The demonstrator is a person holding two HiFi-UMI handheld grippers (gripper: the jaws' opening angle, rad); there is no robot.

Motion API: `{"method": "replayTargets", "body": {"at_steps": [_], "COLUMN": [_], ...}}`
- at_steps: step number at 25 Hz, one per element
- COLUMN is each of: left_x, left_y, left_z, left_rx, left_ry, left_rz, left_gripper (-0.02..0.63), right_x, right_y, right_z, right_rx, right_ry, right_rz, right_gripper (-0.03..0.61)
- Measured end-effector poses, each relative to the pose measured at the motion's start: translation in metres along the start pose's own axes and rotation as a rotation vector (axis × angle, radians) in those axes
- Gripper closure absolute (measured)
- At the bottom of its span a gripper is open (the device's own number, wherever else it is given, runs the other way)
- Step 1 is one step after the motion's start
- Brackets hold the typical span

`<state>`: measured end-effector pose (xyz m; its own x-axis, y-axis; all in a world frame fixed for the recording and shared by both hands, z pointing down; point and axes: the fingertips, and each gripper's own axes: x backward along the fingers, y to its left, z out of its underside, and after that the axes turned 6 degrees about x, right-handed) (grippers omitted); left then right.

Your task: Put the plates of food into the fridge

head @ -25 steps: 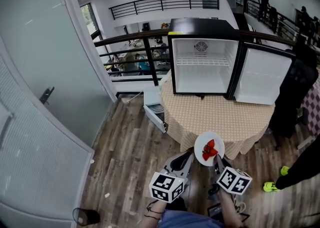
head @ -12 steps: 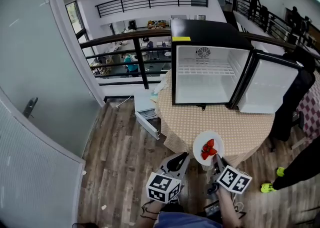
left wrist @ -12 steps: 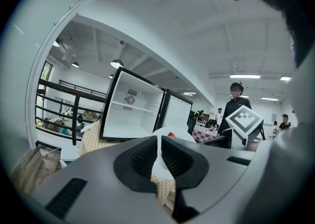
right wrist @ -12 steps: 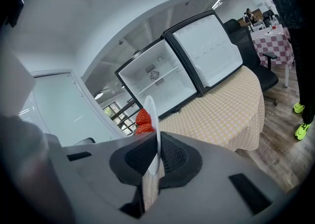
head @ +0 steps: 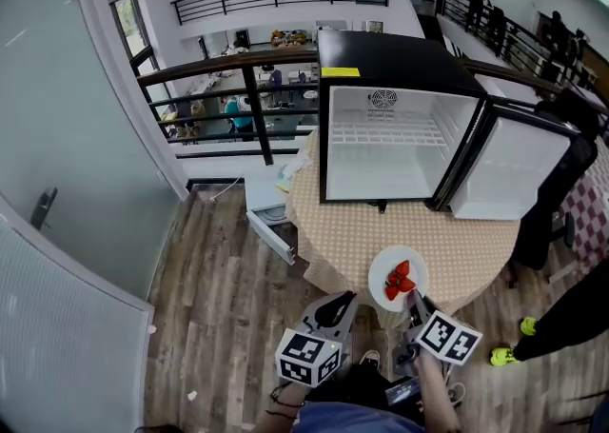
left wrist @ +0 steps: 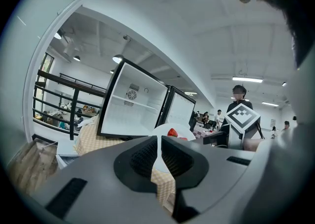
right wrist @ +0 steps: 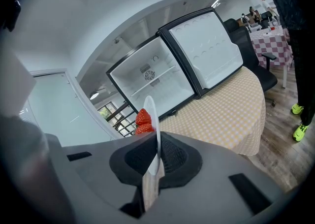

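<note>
A white plate [head: 382,273] with red strawberries [head: 400,281] hangs over the near edge of the round checked table [head: 419,231]. My right gripper [head: 412,299] is shut on the plate's near rim; in the right gripper view the plate [right wrist: 153,114] stands edge-on between the pads with the strawberries [right wrist: 142,120] to its left. My left gripper [head: 343,302] is just left of the plate, its pads together with nothing between them [left wrist: 158,142]. The small black fridge [head: 390,146] stands on the table with its white inside empty and its door [head: 500,169] swung right.
A person in dark clothes with bright yellow-green shoes [head: 520,327] stands at the table's right, beside a black chair [head: 552,184]. A white box [head: 271,217] lies on the wood floor left of the table. A black railing [head: 238,88] runs behind, and a glass wall [head: 67,136] is at left.
Both grippers and the plate have come closer to the table and fridge. The plate, before short of the table's edge, now hangs over it. Neither grip has changed.
</note>
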<state>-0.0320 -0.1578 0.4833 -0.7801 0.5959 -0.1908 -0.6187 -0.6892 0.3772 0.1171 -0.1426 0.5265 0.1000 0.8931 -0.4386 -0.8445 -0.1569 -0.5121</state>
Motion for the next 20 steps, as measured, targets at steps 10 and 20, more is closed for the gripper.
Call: {"method": "replayTargets", "body": {"at_steps": [10, 20], "left_x": [-0.081, -0.131], "left_y": [0.017, 0.024], "left_z": [-0.041, -0.055], "left_rx": [-0.024, -0.028], "left_ry": [-0.041, -0.060], "left_rz": [-0.059, -0.120], "left_gripper": [0.583, 0.583], "right_x": [-0.070, -0.126], "right_y": [-0.021, -0.041], "right_z": [-0.068, -0.111], "right_rx": [0.007, -0.009], "right_ry": [0.016, 0.072], "right_rz": [-0.077, -0.163], "right_gripper": [0.557, 0.557]}}
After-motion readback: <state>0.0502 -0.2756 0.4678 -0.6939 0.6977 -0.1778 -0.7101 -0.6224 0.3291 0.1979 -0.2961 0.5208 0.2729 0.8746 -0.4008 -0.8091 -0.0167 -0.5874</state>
